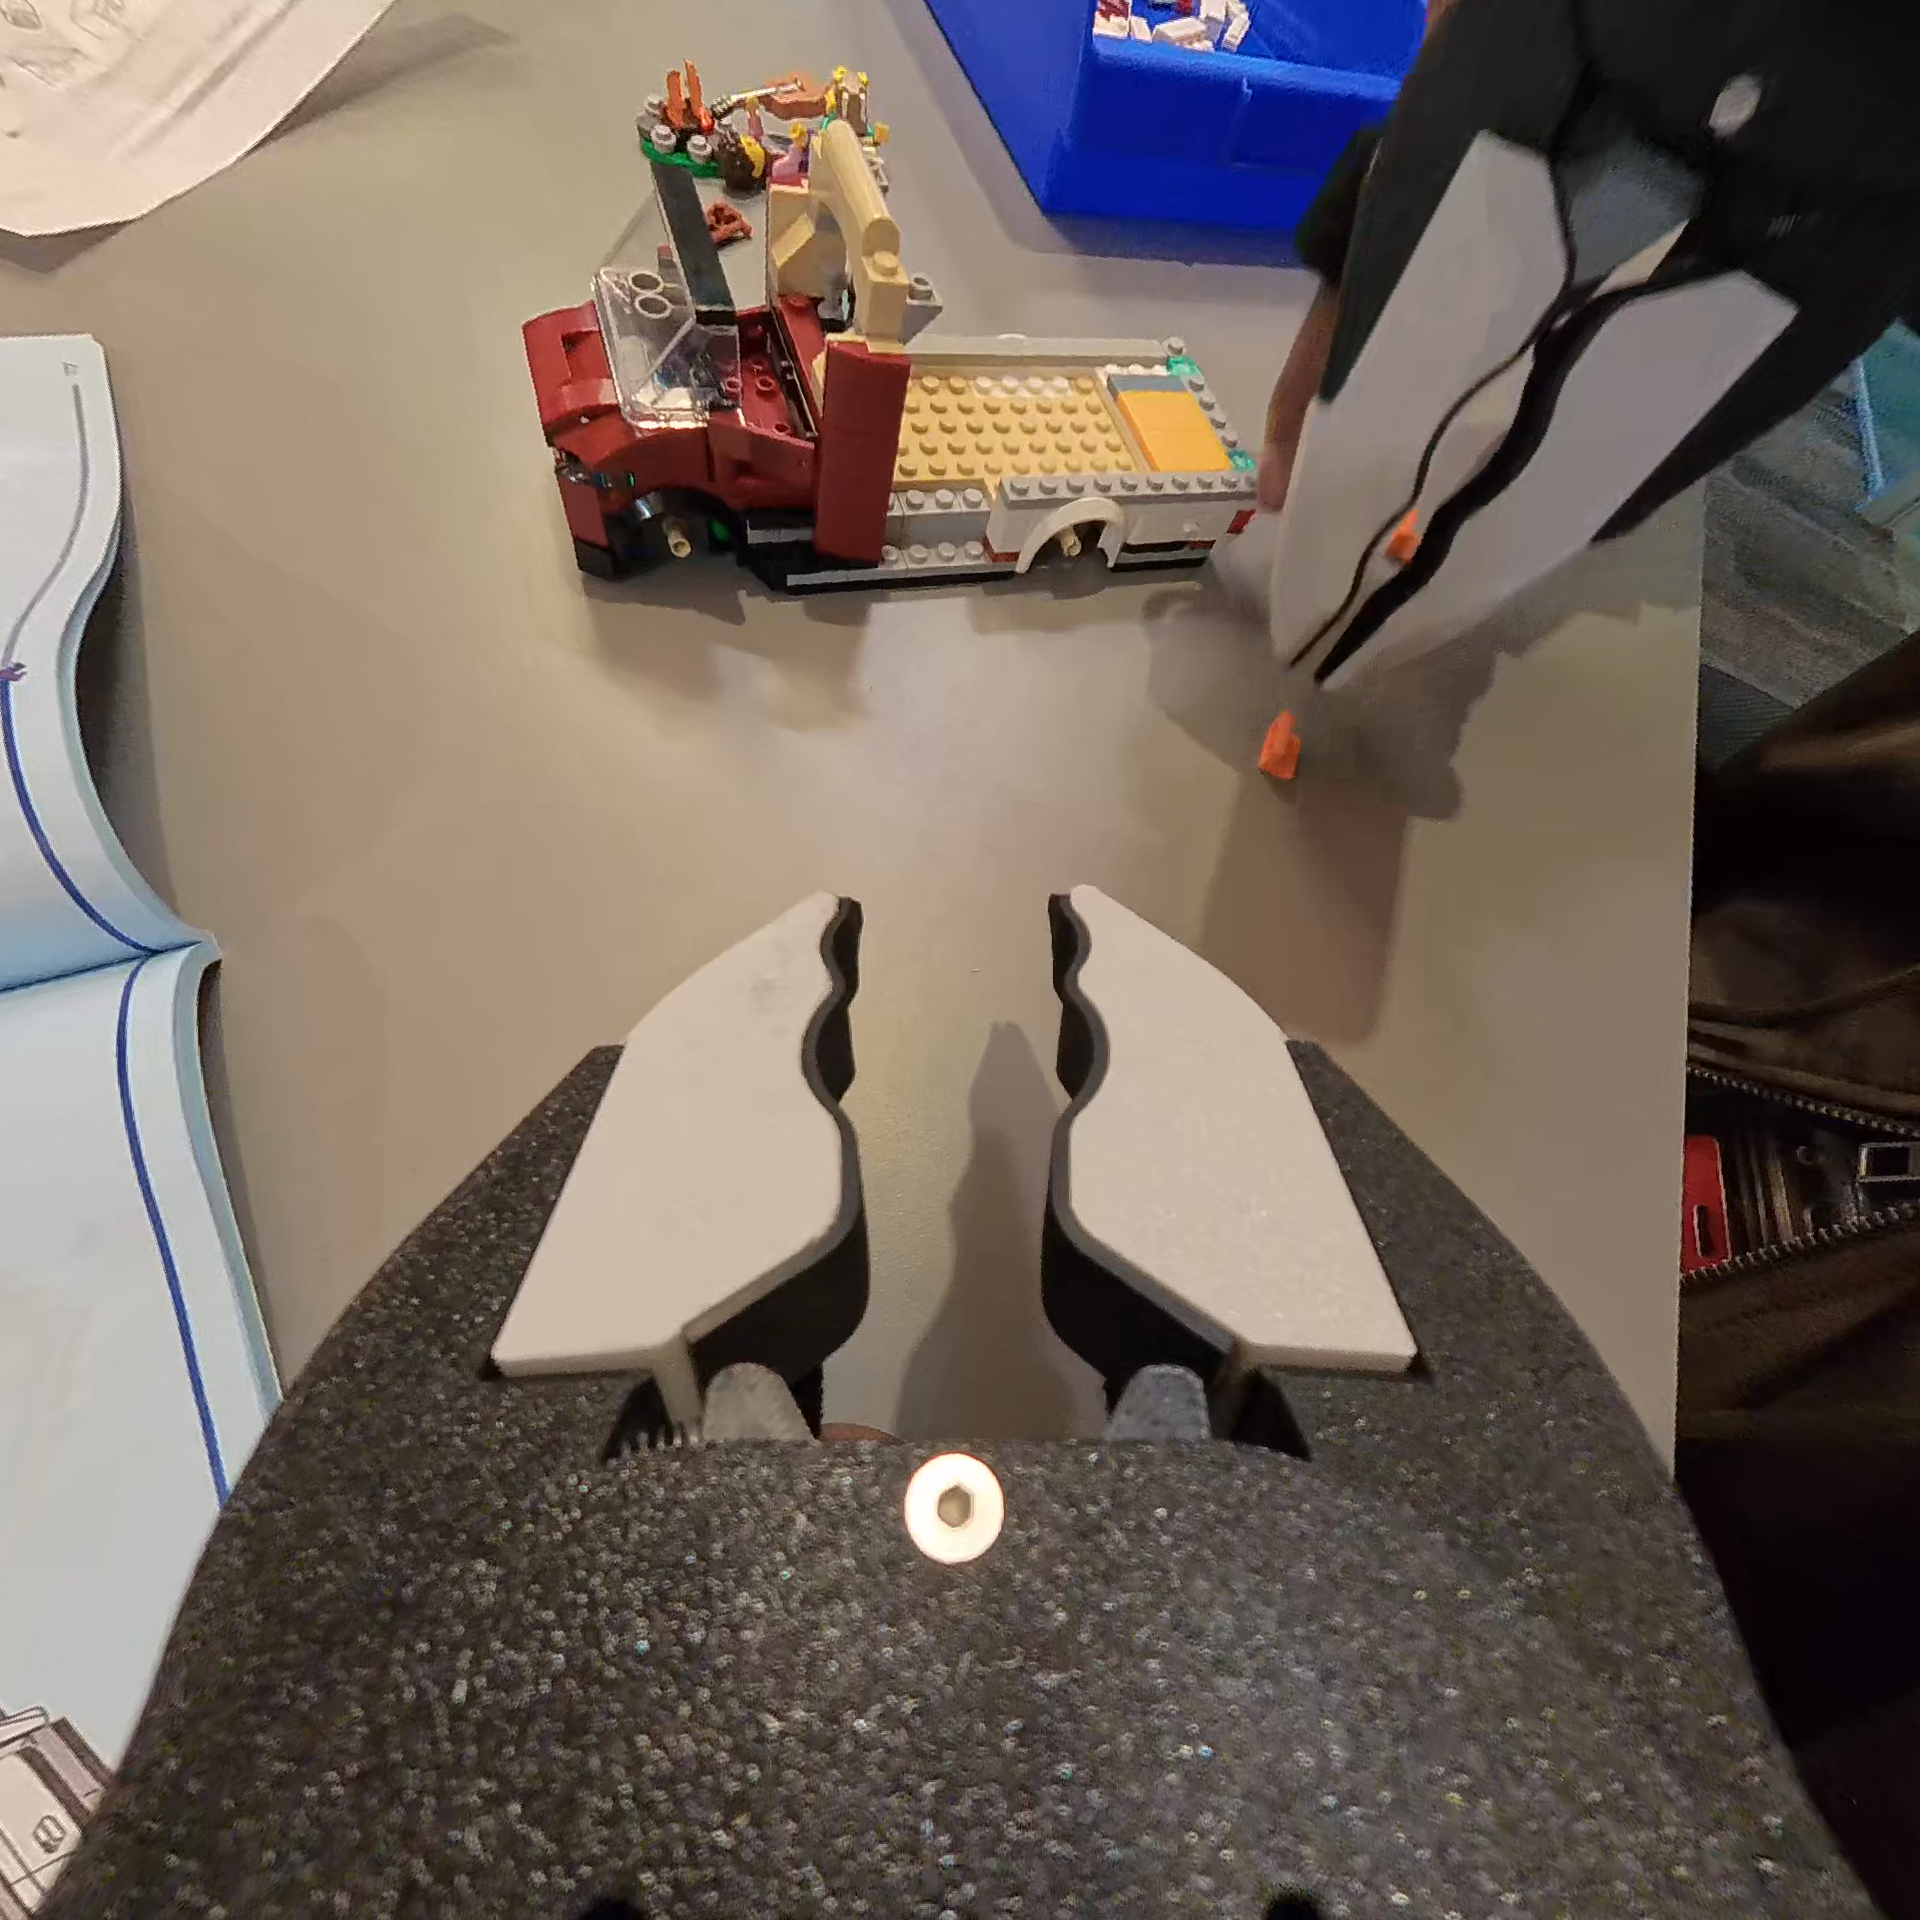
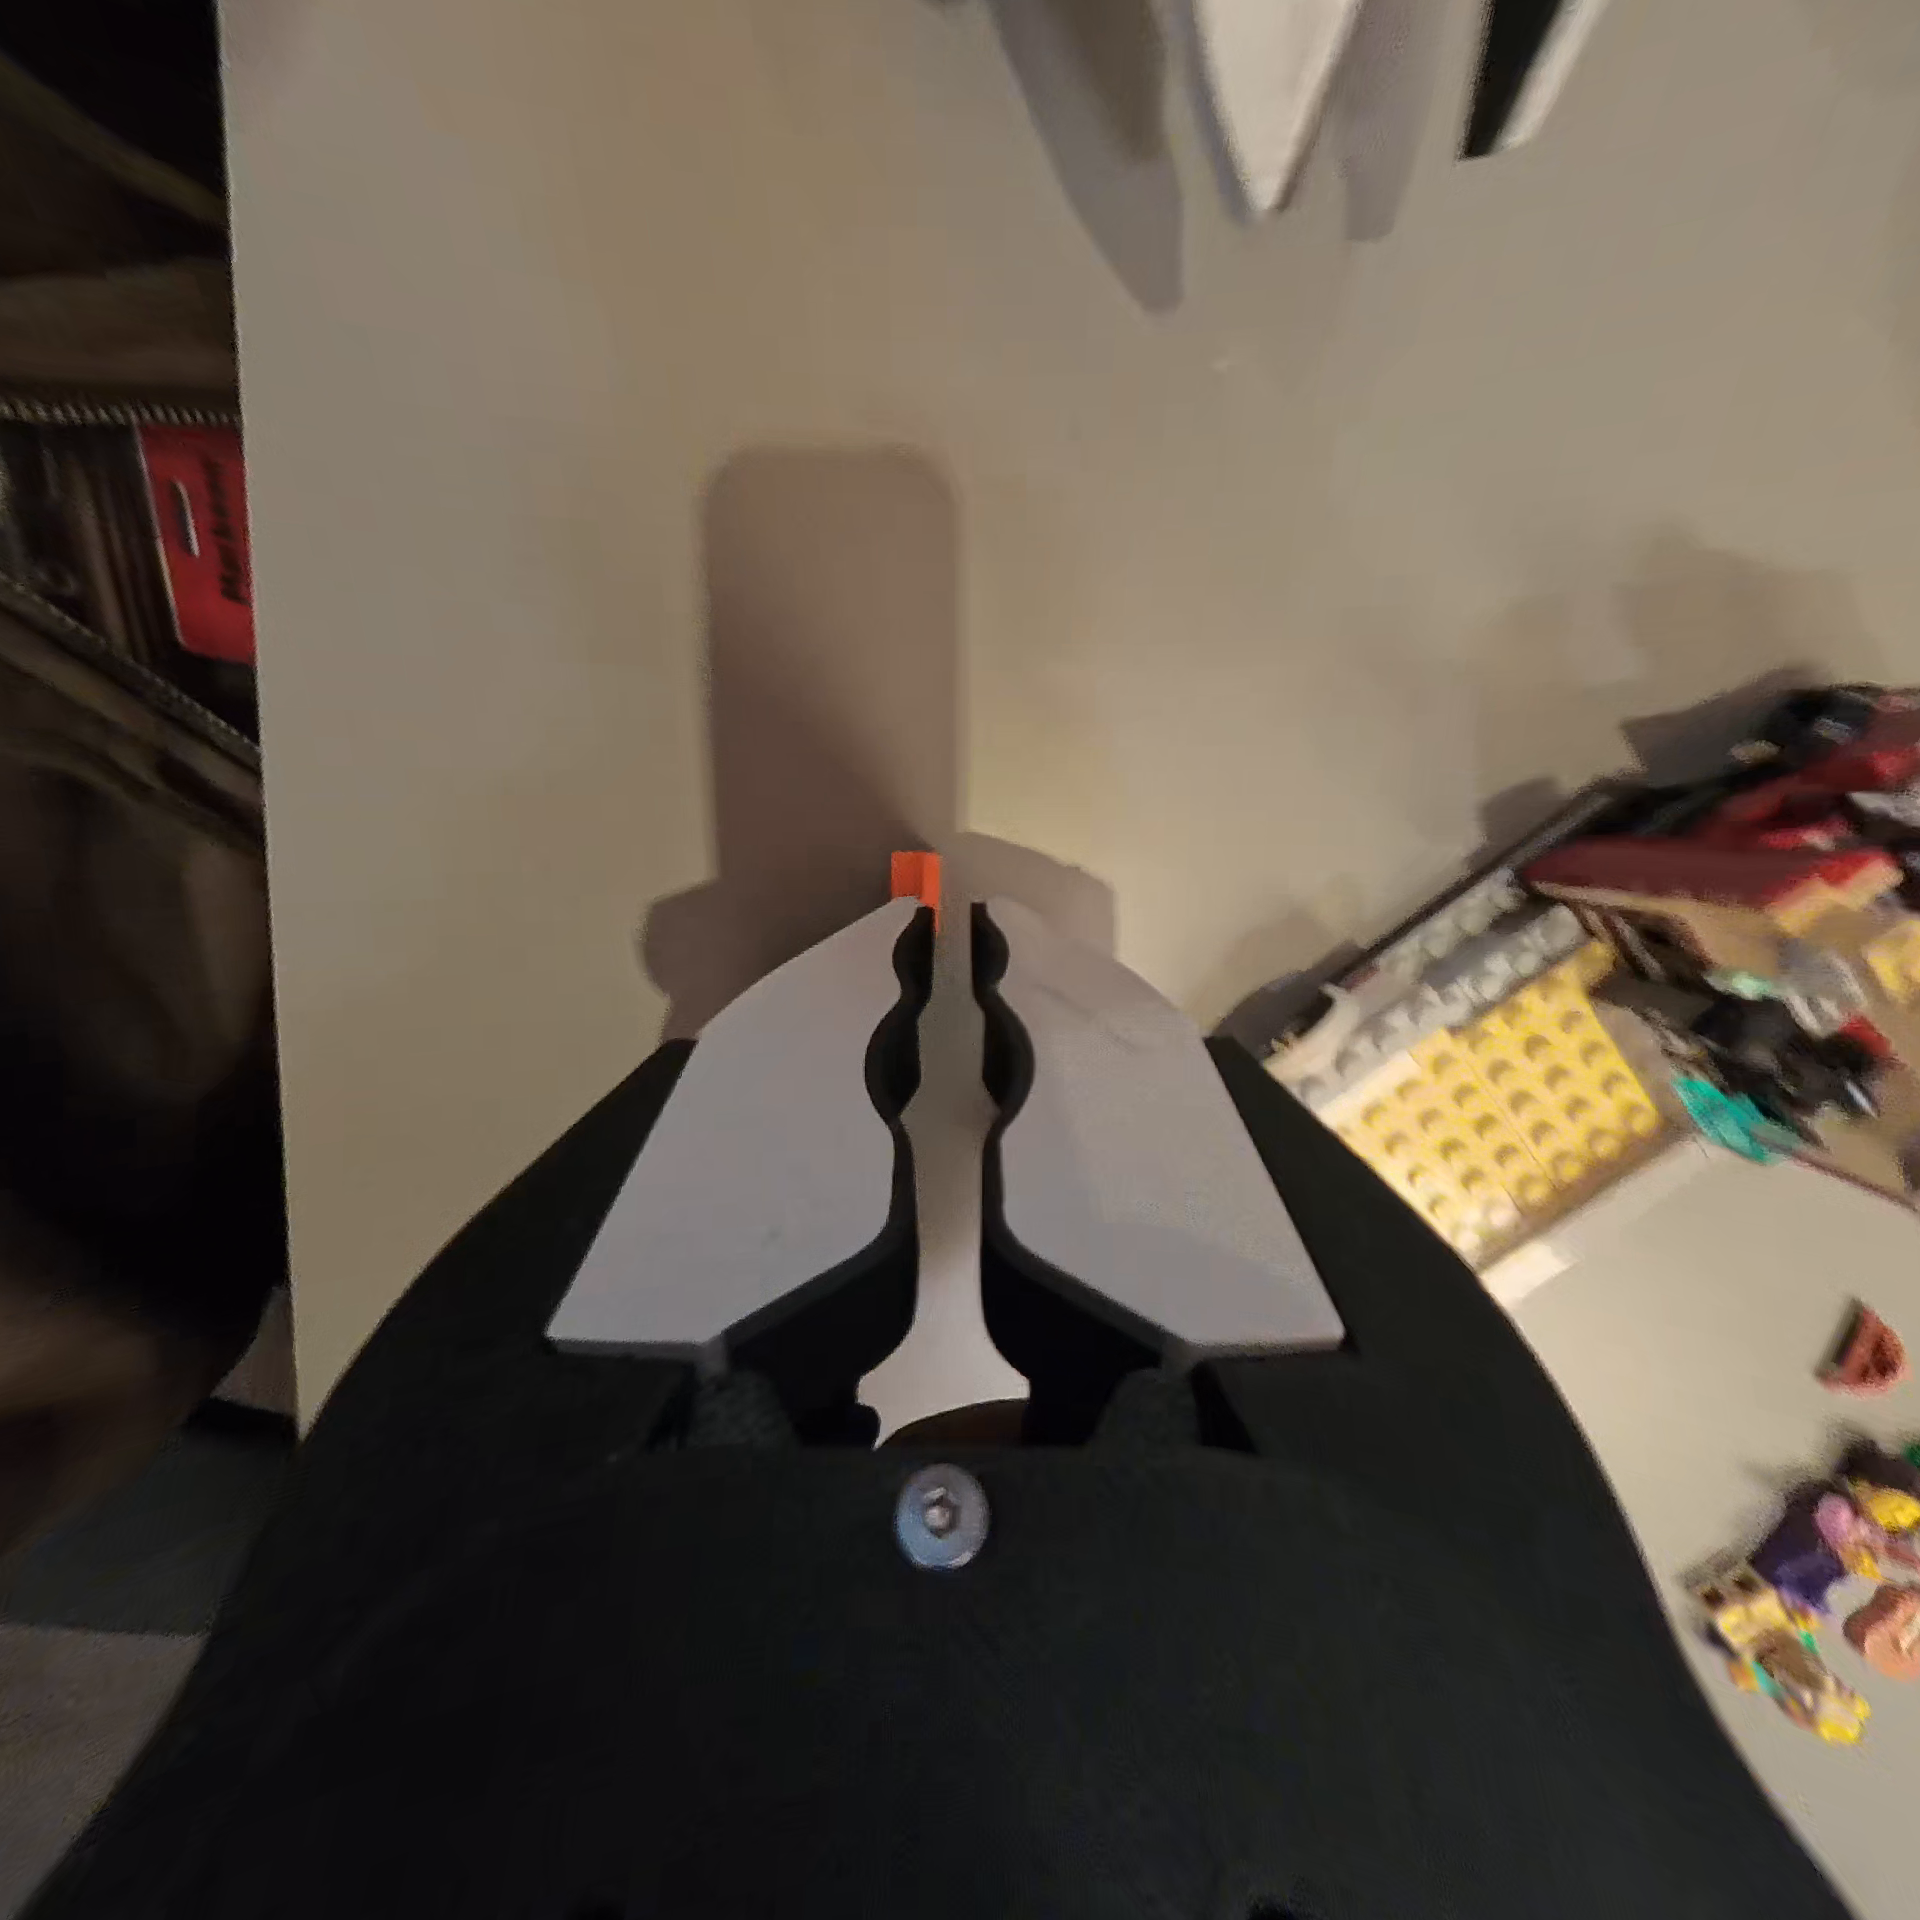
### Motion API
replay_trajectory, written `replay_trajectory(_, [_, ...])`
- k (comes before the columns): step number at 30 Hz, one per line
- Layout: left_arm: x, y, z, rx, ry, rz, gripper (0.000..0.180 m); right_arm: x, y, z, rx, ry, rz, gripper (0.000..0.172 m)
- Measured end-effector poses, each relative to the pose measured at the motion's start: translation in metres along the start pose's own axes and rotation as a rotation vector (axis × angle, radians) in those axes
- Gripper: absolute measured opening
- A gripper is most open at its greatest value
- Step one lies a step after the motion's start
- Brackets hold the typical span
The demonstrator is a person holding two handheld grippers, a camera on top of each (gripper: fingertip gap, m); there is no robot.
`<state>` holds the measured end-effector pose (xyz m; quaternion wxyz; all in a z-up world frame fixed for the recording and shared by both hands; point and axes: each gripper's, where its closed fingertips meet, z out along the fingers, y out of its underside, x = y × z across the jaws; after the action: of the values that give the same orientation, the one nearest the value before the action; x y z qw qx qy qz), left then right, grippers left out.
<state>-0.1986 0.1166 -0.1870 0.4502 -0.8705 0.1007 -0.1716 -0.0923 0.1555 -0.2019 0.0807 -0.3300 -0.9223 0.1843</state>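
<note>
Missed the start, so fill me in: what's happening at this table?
A person is working two handheld grippers over a table. The left gripper hangs open over bare table, holding nothing. The right gripper, jaws nearly together, has its tips just over a small orange brick lying on the table. A half-built truck, a blue bin and a booklet sit nearby.

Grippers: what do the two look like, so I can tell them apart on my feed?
The left gripper has a speckled, rough black body, pale grey fingers with wavy black pads, and a white screw. The right gripper has a smooth black body, the same grey fingers with wavy black pads, and a silver screw.
</note>
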Motion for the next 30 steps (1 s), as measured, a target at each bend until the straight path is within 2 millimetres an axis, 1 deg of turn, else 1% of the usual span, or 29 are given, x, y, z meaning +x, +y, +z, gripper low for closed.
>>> replay_trajectory(2, [0.0, 0.0, 0.0, 0.001, 0.001, -0.003, 0.036, 0.009, 0.002, -0.015, 0.049, 0.059, 0.048, 0.009])
replay_trajectory(4, [0.001, 0.001, -0.001, 0.001, 0.002, -0.006, 0.036, 0.02, 0.013, -0.03, 0.068, 0.146, 0.104, 0.015])
replay_trajectory(6, [0.006, 0.003, -0.002, 0.0, 0.011, -0.011, 0.036, 0.035, 0.033, -0.042, 0.034, 0.269, 0.147, 0.025])
replay_trajectory(8, [0.013, 0.006, -0.005, 0.005, 0.02, -0.017, 0.036, 0.043, 0.058, -0.05, -0.027, 0.372, 0.171, 0.039])
replay_trajectory(10, [0.02, 0.009, -0.01, 0.014, 0.033, -0.033, 0.036, 0.048, 0.08, -0.052, -0.083, 0.438, 0.198, 0.053])
replay_trajectory(11, [0.023, 0.01, -0.013, 0.021, 0.038, -0.045, 0.036, 0.05, 0.089, -0.051, -0.1, 0.447, 0.221, 0.057])
replay_trajectory(14, [0.033, 0.015, -0.023, 0.048, 0.054, -0.08, 0.036, 0.055, 0.105, -0.041, -0.124, 0.45, 0.296, 0.061])
replay_trajectory(16, [0.039, 0.018, -0.029, 0.064, 0.066, -0.104, 0.036, 0.059, 0.109, -0.034, -0.138, 0.443, 0.324, 0.061])
replay_trajectory(17, [0.042, 0.019, -0.032, 0.073, 0.073, -0.117, 0.036, 0.061, 0.107, -0.033, -0.124, 0.438, 0.336, 0.057])
replay_trajectory(19, [0.048, 0.02, -0.038, 0.1, 0.091, -0.141, 0.036, 0.063, 0.101, -0.029, -0.106, 0.438, 0.351, 0.057])
replay_trajectory(21, [0.052, 0.019, -0.045, 0.139, 0.108, -0.167, 0.036, 0.064, 0.093, -0.025, -0.09, 0.436, 0.35, 0.053])
replay_trajectory(25, [0.056, 0.014, -0.057, 0.227, 0.139, -0.205, 0.036, 0.061, 0.069, -0.015, -0.05, 0.431, 0.348, 0.049])
replay_trajectory(30, [0.054, 0.008, -0.065, 0.294, 0.14, -0.227, 0.036, 0.058, 0.039, -0.001, 0.027, 0.391, 0.3, 0.045])
